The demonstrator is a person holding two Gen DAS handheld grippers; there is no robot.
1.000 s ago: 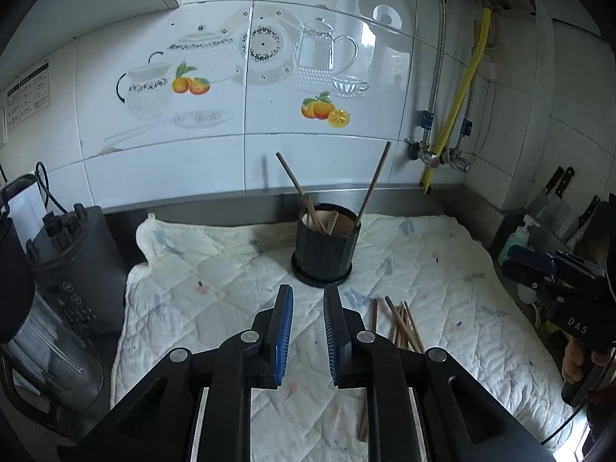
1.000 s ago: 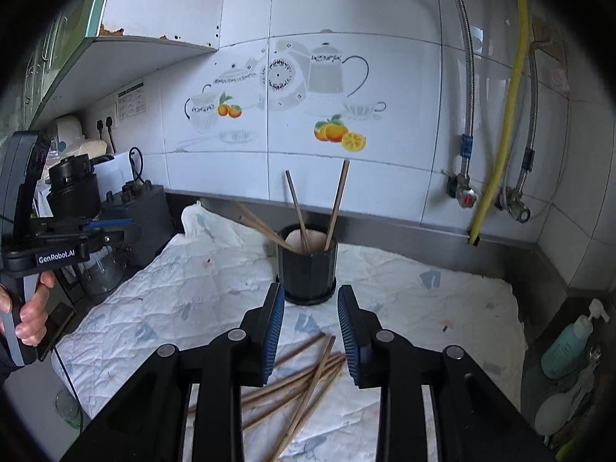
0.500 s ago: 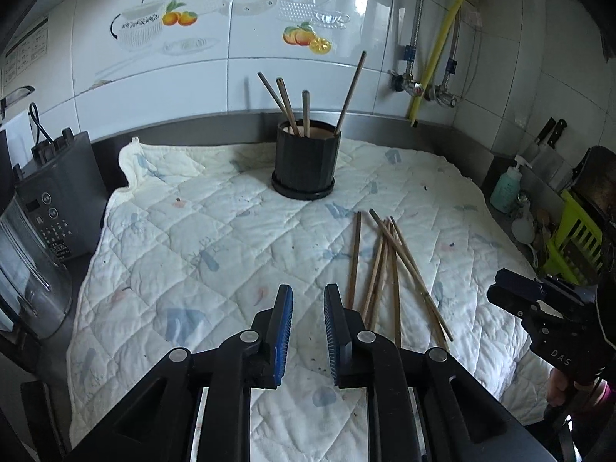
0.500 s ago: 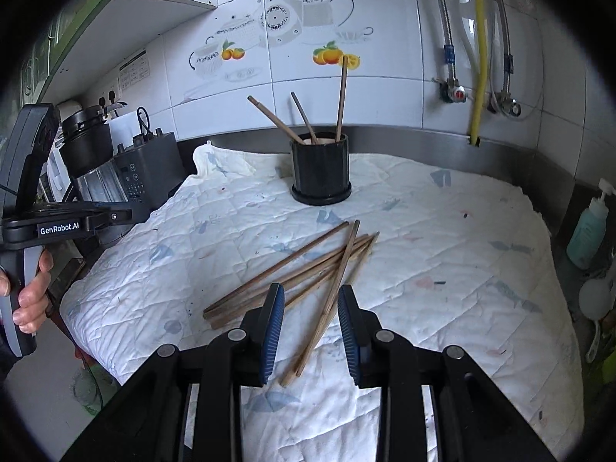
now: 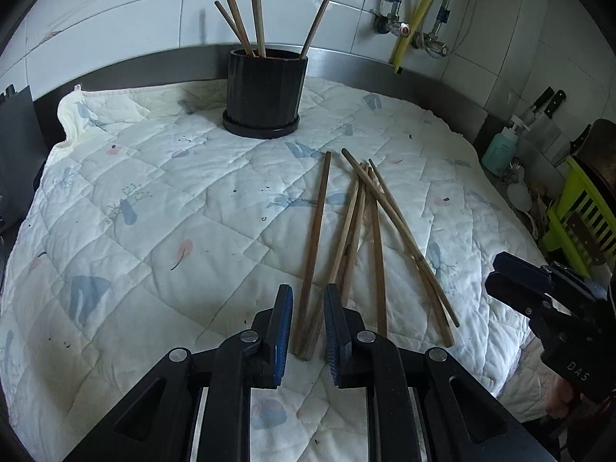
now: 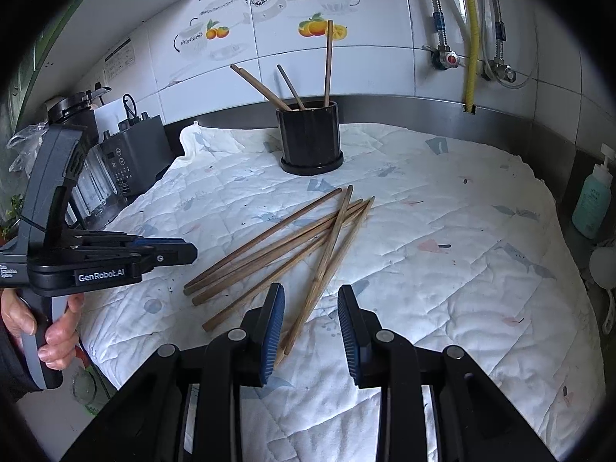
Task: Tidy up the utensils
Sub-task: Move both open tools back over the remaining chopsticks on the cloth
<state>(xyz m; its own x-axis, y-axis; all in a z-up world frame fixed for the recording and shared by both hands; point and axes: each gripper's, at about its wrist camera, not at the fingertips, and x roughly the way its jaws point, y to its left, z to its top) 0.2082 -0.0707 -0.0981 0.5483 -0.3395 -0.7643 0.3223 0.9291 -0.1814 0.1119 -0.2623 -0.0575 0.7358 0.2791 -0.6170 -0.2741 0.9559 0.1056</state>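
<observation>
Loose chopsticks (image 5: 348, 231): several thin brown sticks lying in a crossed, overlapping pile on the quilted cloth (image 5: 154, 211) that covers the worktop. Judged light, stiff and smooth; likely to roll or pivot if taken near one end, and the soft cloth beneath gives little firm backing. A hold somewhat in from the near end, on one stick lying clear of the rest, looks soundest. The leftmost stick (image 5: 316, 231) lies apart from the bundle along most of its length and is the easiest single pick.

Left tongs (image 5: 307, 323): jaws parted narrowly, nothing pressed between the pads; the near ends of two sticks sit in the gap just ahead.

Right tongs (image 6: 311, 319): jaws parted wider, gripping nothing; one stick's (image 6: 323, 265) near end lies between them, close to the left pad.

Black holder (image 5: 265, 92): upright well beyond both tongs, near the wall, with several chopsticks already standing inside.
</observation>
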